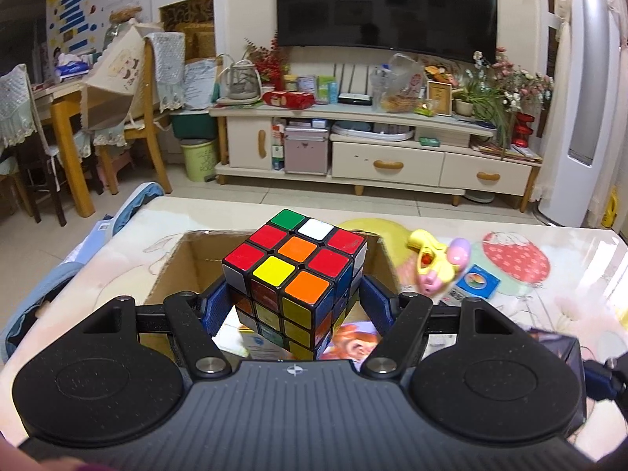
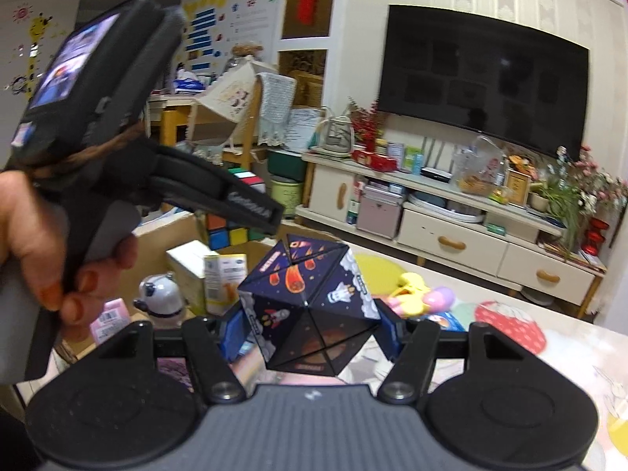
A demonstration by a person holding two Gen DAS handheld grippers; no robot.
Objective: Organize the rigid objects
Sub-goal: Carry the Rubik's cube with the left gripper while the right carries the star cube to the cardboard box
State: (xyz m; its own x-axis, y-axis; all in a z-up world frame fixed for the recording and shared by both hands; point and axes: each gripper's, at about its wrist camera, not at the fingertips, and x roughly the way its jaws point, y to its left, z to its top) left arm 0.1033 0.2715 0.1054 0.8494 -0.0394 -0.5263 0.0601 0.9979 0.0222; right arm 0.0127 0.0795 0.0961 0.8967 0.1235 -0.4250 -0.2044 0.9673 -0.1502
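Note:
My left gripper (image 1: pixel 296 306) is shut on a colourful puzzle cube (image 1: pixel 296 274), holding it above the open cardboard box (image 1: pixel 176 271). In the right wrist view the same cube (image 2: pixel 229 227) shows behind the left gripper's body, over the box (image 2: pixel 157 243). My right gripper (image 2: pixel 310 325) is shut on a dark blue space-print folding cube (image 2: pixel 310 306), its blue pads pressed on both sides, just right of the box. Inside the box lie small cartons (image 2: pixel 212 274) and a grey panda-like figure (image 2: pixel 163 298).
A yellow-and-pink toy (image 1: pixel 431 259) and a small blue card (image 1: pixel 477 280) lie on the patterned table (image 1: pixel 549 314) to the right of the box. A person's hand (image 2: pixel 35 243) grips the left tool. Beyond the table stand a TV cabinet (image 1: pixel 392 157) and wooden chairs.

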